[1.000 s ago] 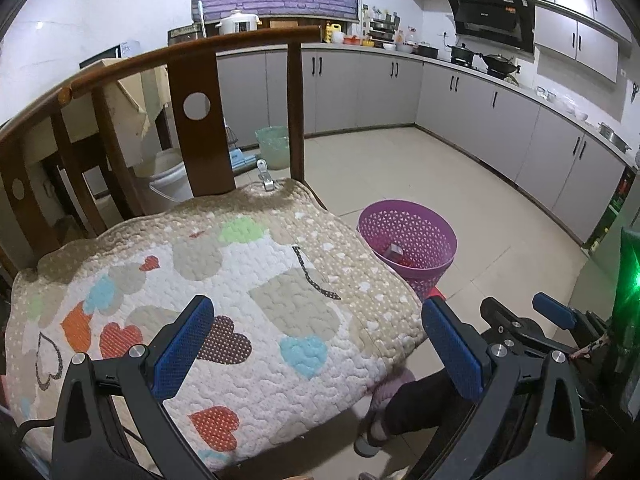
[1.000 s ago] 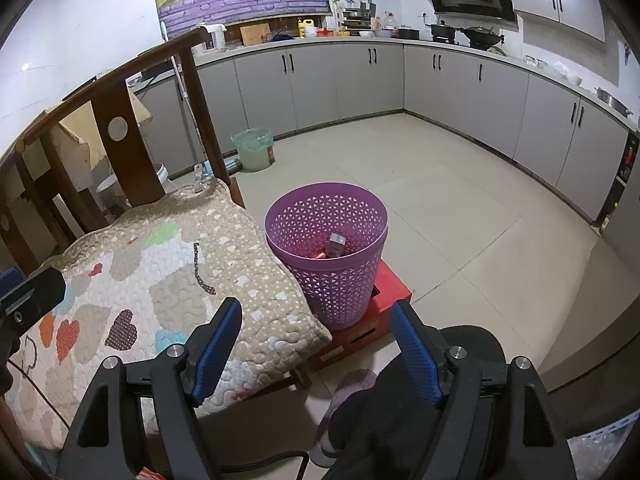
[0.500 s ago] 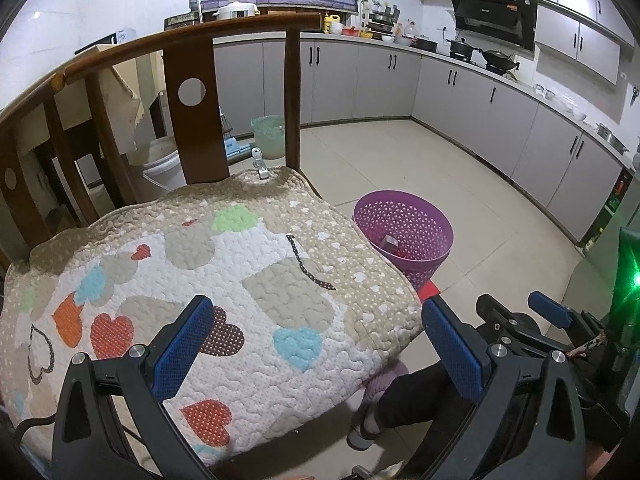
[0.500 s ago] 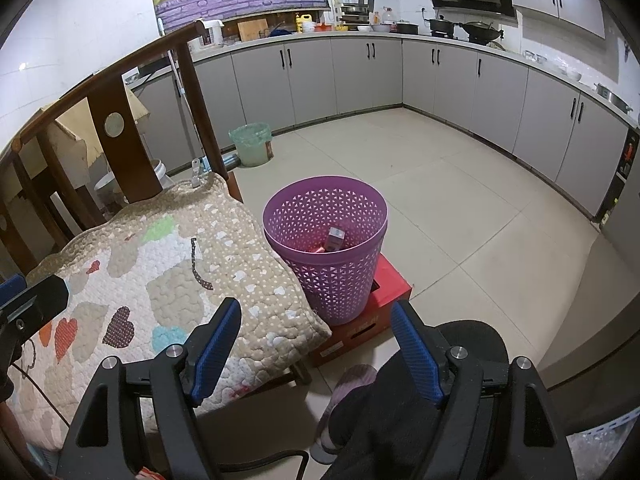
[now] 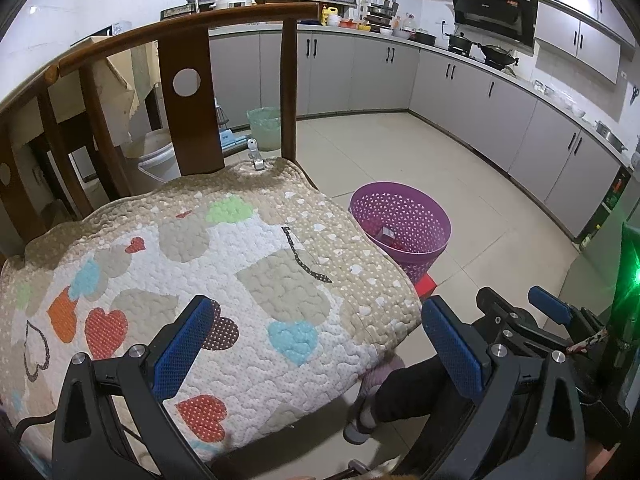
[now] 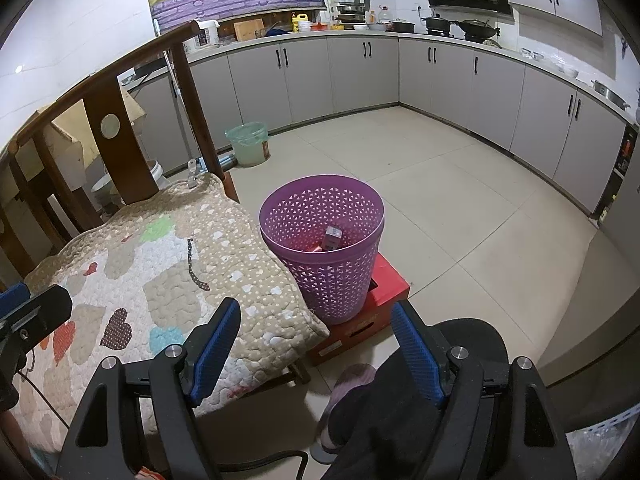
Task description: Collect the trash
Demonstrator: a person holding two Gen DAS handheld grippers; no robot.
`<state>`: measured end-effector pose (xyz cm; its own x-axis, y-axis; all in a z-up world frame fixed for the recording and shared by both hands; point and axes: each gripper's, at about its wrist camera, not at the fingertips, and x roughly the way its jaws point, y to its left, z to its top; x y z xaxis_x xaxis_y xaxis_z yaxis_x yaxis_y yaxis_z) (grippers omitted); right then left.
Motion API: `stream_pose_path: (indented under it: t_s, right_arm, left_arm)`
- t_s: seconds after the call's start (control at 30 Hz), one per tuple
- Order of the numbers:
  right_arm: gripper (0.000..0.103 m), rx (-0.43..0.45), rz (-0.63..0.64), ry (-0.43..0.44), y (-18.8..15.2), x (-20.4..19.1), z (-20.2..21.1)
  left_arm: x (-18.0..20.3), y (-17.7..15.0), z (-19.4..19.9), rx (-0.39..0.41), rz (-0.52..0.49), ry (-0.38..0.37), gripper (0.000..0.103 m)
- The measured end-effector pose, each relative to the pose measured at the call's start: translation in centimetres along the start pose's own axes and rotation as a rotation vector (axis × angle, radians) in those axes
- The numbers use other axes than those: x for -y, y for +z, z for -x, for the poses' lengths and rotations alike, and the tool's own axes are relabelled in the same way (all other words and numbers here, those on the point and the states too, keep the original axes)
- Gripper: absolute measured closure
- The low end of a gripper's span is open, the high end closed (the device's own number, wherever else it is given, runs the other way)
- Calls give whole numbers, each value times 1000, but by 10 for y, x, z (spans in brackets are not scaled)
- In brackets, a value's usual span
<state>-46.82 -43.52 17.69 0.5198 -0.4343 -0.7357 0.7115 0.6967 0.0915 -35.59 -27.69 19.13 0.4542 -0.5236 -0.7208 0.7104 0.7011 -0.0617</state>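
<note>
I hold both claws above the quilted cushion point(image 5: 224, 280) on the wooden chair point(image 5: 188, 92), each tilted downward. My left gripper point(image 5: 316, 344) is spread wide with nothing between its blue pads; my right gripper point(image 6: 316, 344) is likewise spread and empty. The purple basket point(image 6: 332, 256) stands just beside the cushion's far edge, resting on a red box point(image 6: 384, 292) on the tiled floor point(image 6: 440, 200). Inside the basket I see a small carton point(image 6: 333, 237) and something red beneath it, so some trash is already collected. No loose trash is visible on the cushion; only a dark printed strip point(image 5: 298, 254) marks the fabric. Judgement: the step in hand is searching for the next piece. To do it well, I should scan the seat, its edges and the floor around the box before committing either claw, keep the pads apart until they straddle an item, and approach from above so the soft cushion does not bunch between the pads.
</note>
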Motion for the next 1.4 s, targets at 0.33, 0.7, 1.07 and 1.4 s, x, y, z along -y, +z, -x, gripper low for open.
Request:
stream_pose_path:
  t_s: [0.33,0.7,1.07,1.4]
  right_arm:
    - [21,-6,4,3,0,-1,-1]
    - [21,-6,3,3,0,-1,-1]
    - [21,-13,3,4,-1,-2,-4]
    - [20,-15,2,4,-2,-2,-4]
  left_arm:
    - [-1,-1,-6,-30,6,5,0]
    - [-1,-1,-6,-33,3,3,0]
    - [-1,-1,-8,-43,9,4,0]
    - [-3,-2,-9,-47,10,3,0]
